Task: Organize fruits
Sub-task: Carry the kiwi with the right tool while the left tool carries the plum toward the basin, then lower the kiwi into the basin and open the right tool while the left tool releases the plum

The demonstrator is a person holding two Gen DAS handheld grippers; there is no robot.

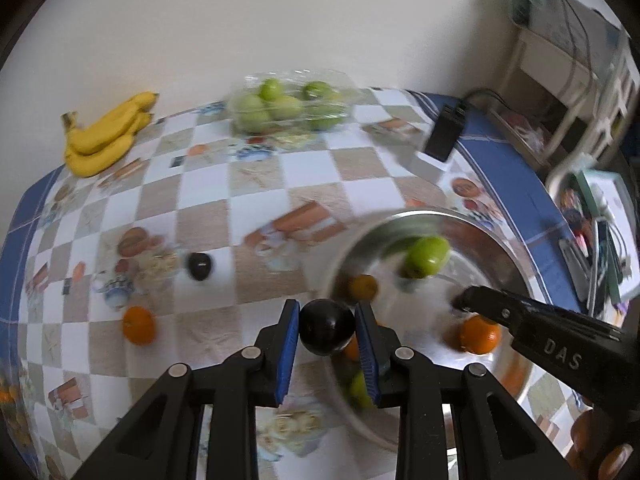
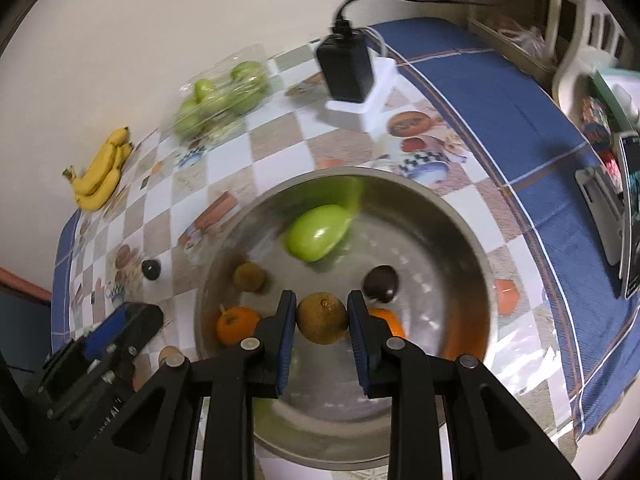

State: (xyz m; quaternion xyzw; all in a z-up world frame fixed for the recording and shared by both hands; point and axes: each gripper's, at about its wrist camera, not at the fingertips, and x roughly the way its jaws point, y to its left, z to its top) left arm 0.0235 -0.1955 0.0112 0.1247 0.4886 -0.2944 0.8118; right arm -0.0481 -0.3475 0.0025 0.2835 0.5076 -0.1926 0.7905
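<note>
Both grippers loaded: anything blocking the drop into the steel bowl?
Nothing visible. The left gripper holds a dark plum at the metal bowl rim; the right gripper holds a kiwi above the bowl's inside. A green apple, oranges, another kiwi and another dark fruit already lie inside, with bare floor between.

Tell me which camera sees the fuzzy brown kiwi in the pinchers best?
The right wrist view: the kiwi sits sharp and centred, squeezed in the right gripper over the metal bowl. The left wrist view shows only that gripper's dark tip; the kiwi is hidden there.
</note>
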